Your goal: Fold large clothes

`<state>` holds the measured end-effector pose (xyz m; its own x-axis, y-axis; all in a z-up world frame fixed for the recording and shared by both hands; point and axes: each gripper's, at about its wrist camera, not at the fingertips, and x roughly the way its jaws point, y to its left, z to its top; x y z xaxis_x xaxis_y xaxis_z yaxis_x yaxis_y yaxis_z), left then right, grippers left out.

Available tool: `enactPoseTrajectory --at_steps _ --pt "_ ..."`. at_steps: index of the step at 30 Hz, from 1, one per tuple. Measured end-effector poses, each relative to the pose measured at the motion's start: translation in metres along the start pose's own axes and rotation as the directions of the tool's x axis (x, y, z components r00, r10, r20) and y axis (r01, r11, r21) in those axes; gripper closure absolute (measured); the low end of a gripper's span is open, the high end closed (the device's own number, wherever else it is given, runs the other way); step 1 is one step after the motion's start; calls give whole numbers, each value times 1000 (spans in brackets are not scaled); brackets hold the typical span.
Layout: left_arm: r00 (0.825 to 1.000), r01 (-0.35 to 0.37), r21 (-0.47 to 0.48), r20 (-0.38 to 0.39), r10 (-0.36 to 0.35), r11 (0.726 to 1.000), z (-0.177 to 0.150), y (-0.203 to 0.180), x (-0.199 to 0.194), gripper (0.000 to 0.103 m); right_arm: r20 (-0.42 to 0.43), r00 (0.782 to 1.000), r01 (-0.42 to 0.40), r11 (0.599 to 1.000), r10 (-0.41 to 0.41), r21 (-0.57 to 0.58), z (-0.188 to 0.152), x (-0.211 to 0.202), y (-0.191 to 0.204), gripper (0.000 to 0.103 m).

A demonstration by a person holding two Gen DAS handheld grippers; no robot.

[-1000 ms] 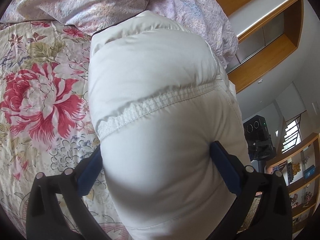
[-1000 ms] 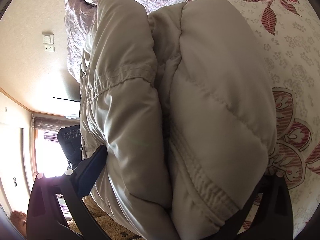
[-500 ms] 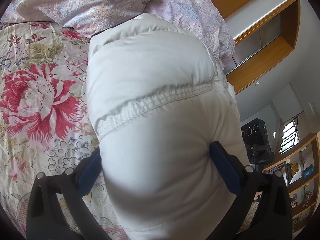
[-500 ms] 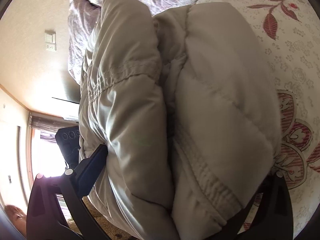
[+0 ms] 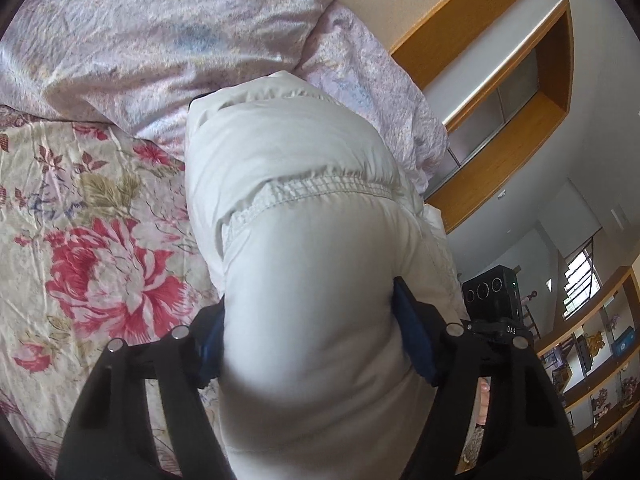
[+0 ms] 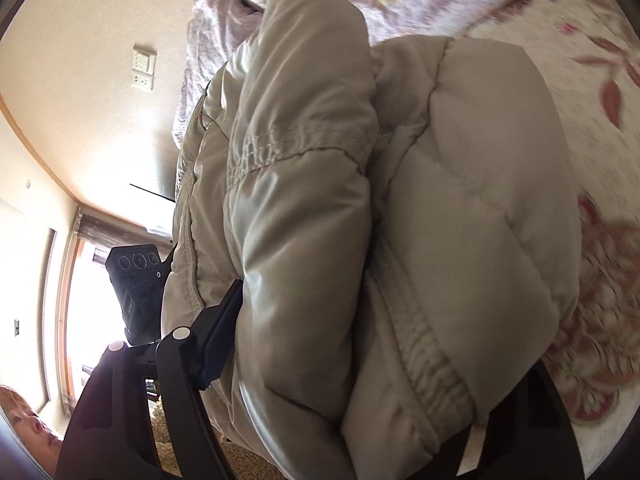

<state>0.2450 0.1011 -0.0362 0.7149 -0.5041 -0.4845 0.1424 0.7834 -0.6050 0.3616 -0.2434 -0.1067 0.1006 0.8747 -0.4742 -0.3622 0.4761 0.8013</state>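
Folded puffy jacket pinched at both ends over the bed.

Nearest, left gripper [image 5: 310, 344] and right gripper [image 6: 384, 340] both closing, pads squeezing the bulky pale jacket [image 5: 296, 216] between them; beyond, floral bedspread [image 5: 80, 240] beneath it, then lilac pillow [image 5: 160, 32] by the wall.

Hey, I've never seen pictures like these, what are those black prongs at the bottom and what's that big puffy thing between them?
No robot here: a person holds a two-finger gripper in each hand, each carrying a fisheye camera looking along its fingers. One picture comes from the left gripper, the other from the right gripper. Both are closing on the same folded, padded off-white jacket, which bulges between the jaws and presses against the blue pads. Under it lies a bed with a floral bedspread, with pale lilac pillows behind. A black camera on a stand watches from the room.
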Motion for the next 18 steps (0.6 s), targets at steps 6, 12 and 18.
enactPoseTrajectory --at_steps 6,12,18 --pt "995 -37 -28 92 39 999 21 24 -27 31 -30 1000 6 995 -9 -97 39 32 31 29" --pt "985 -153 -69 75 158 986 27 63 -24 30 -78 990 113 989 -121 -100 58 78 19 29" --pt "981 -165 -137 76 177 977 21 90 -23 19 -44 981 183 980 -187 -81 62 81 9 8"
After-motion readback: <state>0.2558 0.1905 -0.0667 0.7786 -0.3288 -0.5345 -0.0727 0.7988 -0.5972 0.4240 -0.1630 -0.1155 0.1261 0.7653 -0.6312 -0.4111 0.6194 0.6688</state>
